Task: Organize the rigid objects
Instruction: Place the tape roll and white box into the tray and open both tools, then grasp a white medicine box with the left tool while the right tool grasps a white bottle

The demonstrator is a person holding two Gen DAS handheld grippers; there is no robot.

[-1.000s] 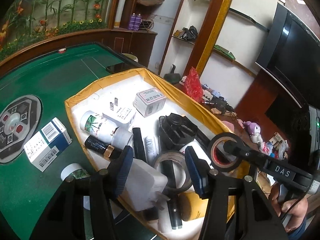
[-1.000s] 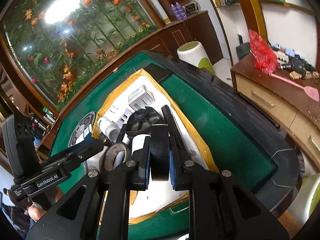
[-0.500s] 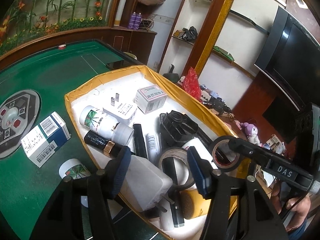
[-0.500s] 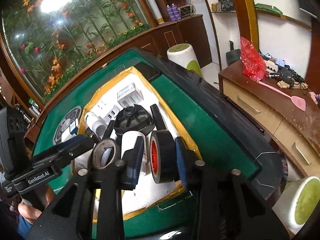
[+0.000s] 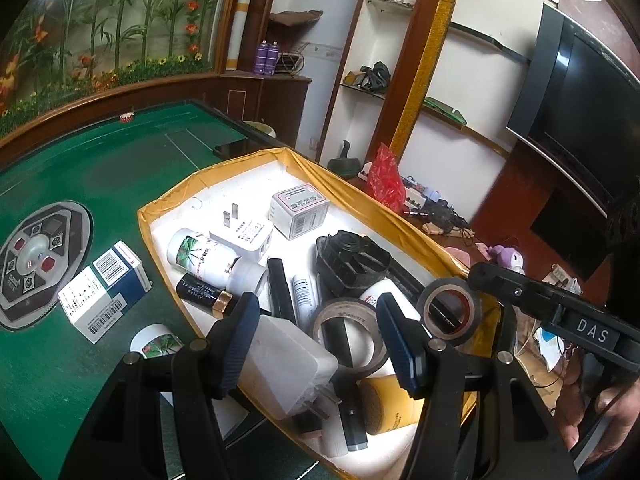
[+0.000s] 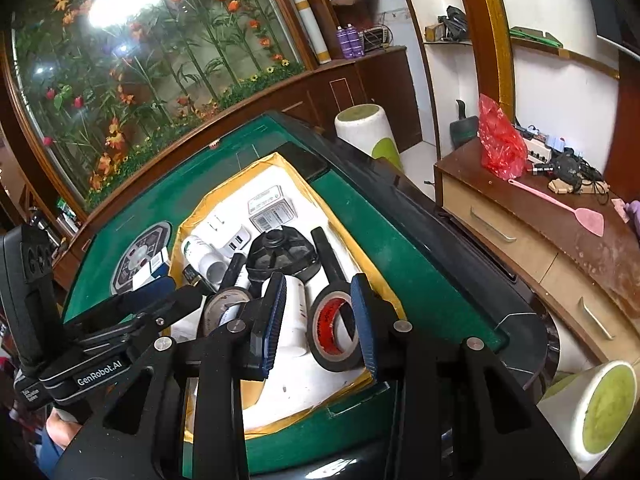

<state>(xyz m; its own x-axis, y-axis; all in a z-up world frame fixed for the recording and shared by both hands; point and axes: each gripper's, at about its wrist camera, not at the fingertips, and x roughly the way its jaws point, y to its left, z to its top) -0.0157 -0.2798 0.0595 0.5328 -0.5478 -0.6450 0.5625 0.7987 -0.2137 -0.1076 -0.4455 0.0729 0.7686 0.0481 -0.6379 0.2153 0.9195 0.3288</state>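
Black tape roll point(image 6: 335, 330), red inner core with lettering too small to read, stands on edge at the near right end of the white tray point(image 6: 280, 178), leaning on the yellow-lined rim. It sits between the right gripper point(image 6: 318, 322) pads; the jaws have just been opening and now stand apart from it, nothing clamped.

Left gripper point(image 5: 320, 344) hangs parted over the near end of the tray, above a white power adapter point(image 5: 288, 364) and a brown tape roll point(image 5: 348, 334), holding neither.

Readable writing: "GenRobot.AI" on the left gripper body, "DAS" on the right one.

The tray is white foam. Also inside: ribbed black plastic part point(image 5: 352, 262), white bottle with green leaf label point(image 5: 208, 258), small barcoded box point(image 5: 300, 210). Blue-white barcoded carton point(image 5: 104, 290) on green felt table point(image 5: 120, 160).
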